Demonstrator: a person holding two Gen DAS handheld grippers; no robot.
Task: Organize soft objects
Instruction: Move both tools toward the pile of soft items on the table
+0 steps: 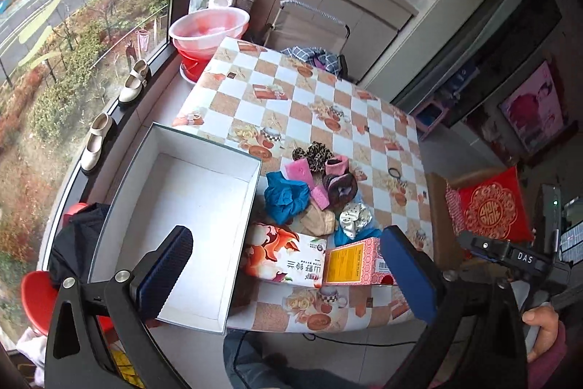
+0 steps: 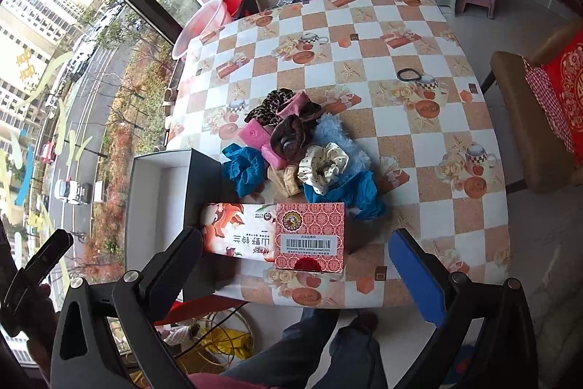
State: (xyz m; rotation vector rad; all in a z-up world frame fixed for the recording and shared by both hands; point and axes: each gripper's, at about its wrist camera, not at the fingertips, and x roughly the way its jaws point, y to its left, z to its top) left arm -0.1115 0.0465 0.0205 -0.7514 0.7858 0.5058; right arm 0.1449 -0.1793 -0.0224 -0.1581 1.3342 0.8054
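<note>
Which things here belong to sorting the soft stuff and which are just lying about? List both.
For the job:
- pile of scrunchies
- blue cloths
- pink sponges
- empty white box

Lying about:
- tissue pack
- pink carton
- black hair tie
- shoes
- red basins
- red cushion

Scrunchie pile (image 2: 302,152) lies mid-table (image 2: 419,35), behind two cartons (image 2: 309,236), right of the open box (image 1: 182,206).

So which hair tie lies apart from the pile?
The thin black hair tie, alone on the cloth; the scrunchies are heaped together.
</note>
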